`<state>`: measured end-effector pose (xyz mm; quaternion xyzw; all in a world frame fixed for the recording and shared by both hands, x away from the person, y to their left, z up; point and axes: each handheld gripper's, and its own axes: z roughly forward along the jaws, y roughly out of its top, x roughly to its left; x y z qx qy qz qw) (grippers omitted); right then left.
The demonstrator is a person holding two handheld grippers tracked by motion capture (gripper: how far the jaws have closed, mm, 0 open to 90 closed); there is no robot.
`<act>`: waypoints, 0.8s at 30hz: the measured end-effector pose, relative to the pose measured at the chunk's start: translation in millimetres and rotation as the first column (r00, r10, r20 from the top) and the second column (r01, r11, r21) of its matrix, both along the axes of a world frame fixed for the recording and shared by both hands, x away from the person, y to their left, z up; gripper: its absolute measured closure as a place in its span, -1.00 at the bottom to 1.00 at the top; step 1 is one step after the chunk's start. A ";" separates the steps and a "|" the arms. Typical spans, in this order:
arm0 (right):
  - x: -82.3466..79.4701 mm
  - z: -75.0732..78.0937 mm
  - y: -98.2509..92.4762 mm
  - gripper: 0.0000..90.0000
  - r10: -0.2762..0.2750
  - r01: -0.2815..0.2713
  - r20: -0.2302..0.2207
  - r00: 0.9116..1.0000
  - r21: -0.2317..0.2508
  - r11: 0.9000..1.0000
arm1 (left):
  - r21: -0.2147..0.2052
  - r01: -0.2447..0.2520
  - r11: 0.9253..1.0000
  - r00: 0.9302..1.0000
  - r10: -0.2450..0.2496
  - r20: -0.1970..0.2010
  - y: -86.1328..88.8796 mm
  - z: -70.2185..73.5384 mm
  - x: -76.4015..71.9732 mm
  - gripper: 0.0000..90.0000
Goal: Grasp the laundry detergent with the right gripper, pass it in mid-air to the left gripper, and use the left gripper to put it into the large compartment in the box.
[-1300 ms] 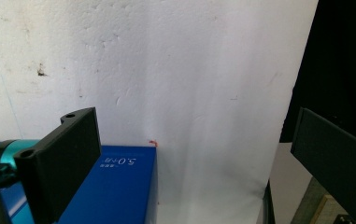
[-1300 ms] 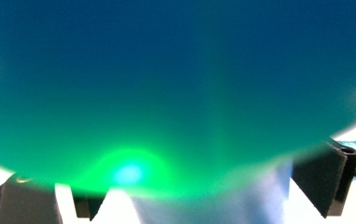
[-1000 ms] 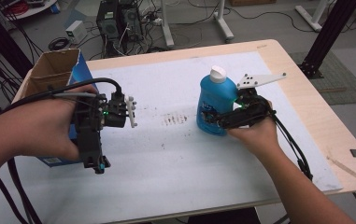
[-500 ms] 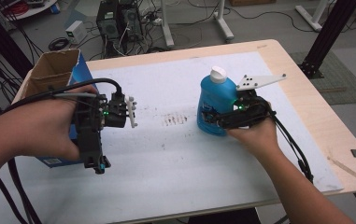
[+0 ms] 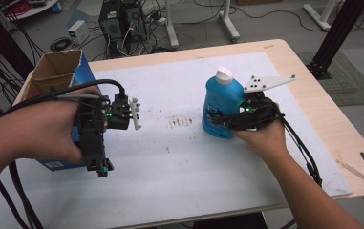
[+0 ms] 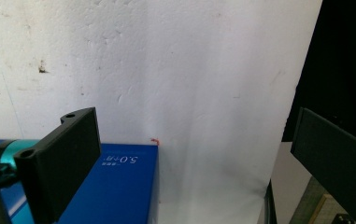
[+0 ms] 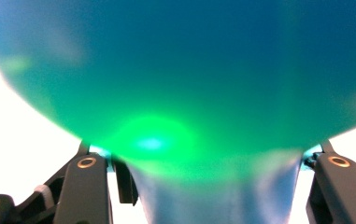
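Observation:
A blue bottle with a white cap stands upright on the white sheet, right of the middle. My right gripper reaches in from the right, low on the bottle. Its jaws have just been closing and now press on the bottle's sides. In the right gripper view the blue bottle sits between the two black fingers. My left gripper hangs over the left side of the sheet, pointing toward the near edge. In the left gripper view my left gripper is open with nothing between its jaws.
An open cardboard box with blue sides stands at the table's left, just behind my left hand, and its blue face lies under the left jaw. A thin wooden stick lies at the right edge. Computers and cables crowd the floor behind.
The right gripper's jaws have drawn in against the bottle. Both hands and the bottle have kept their places.

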<state>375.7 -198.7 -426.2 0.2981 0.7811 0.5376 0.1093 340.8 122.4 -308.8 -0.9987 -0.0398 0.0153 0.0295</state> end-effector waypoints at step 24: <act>-23.2 34.9 10.7 0.02 0.137 -0.133 0.078 0.987 -0.054 0.990 | -0.007 -0.008 1.000 1.000 0.008 0.017 -0.7 10.5 -1.1 -0.96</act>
